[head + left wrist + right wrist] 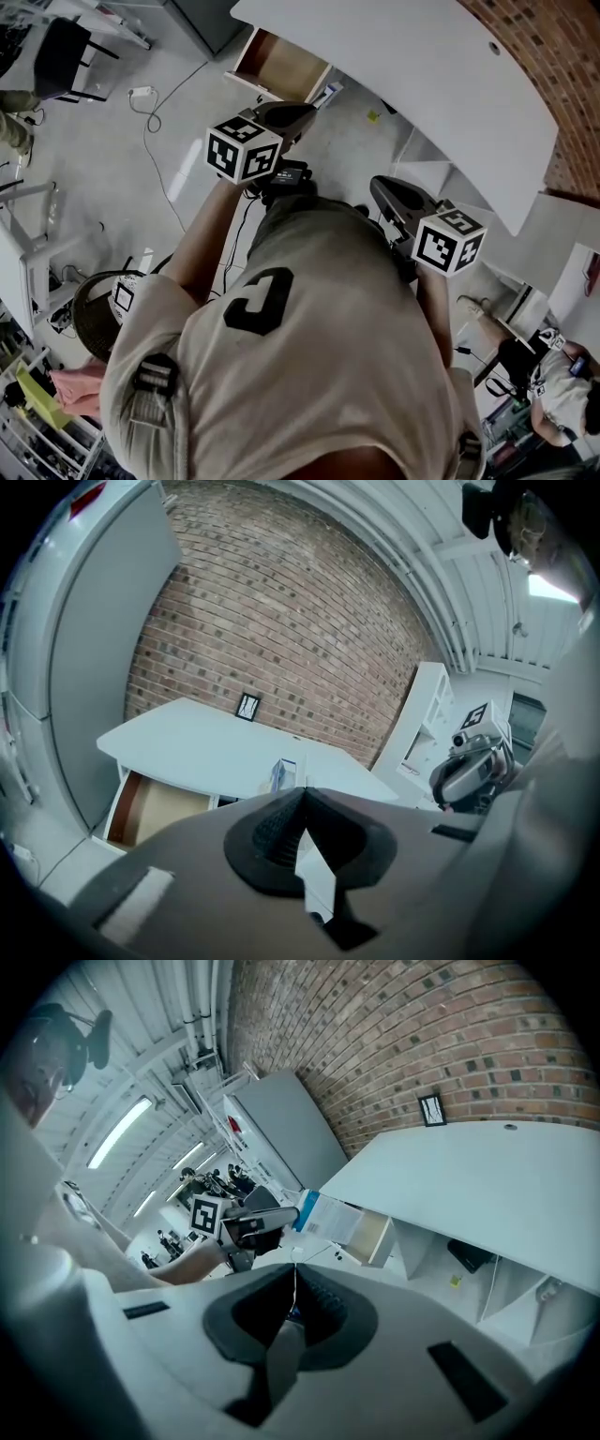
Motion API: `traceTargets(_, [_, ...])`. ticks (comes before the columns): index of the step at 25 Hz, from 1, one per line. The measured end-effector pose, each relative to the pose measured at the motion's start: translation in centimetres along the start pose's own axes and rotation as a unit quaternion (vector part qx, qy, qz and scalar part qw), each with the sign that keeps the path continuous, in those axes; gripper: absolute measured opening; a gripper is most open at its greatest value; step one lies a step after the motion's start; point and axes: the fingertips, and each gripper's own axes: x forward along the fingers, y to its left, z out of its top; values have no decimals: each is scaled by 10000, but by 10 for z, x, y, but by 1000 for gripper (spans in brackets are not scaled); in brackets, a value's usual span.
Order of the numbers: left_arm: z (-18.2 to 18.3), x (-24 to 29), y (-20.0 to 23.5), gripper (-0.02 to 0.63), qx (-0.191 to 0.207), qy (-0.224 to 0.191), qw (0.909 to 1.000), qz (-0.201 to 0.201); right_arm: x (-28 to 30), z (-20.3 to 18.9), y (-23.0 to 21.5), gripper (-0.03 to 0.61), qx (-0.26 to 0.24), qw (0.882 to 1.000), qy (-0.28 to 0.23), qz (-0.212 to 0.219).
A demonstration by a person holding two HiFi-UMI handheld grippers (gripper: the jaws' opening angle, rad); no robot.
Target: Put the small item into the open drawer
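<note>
Left gripper view: left gripper [303, 792] closed on small item [281, 774], which pokes out at 12 o'clock; open drawer [157, 812] at 9 o'clock. Right gripper [294, 1271] closed, empty.

Pinching the small item [330, 1220], a flat white packet with a blue edge, at the tip of the closed left tool [302, 789], carrying it in the air near the drawer [281, 64]. Standing pulled out beneath the white worktop [412, 84], showing its tan wooden inside.
</note>
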Motion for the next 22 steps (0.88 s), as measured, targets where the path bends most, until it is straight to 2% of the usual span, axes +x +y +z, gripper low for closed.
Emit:
traceTargets(6, [-3,-17,8,3,47,-75,9999,114,9,0,13,5,-150,9999,74,43])
traceTargets(14, [-7,-28,13,3,32,-127,9997,210,12,0,14,5,-113,9998,169,65])
traceTargets(22, [-16,-23,21,3,-45,109,9993,366,4,-7,0,5,420,9990,153,90])
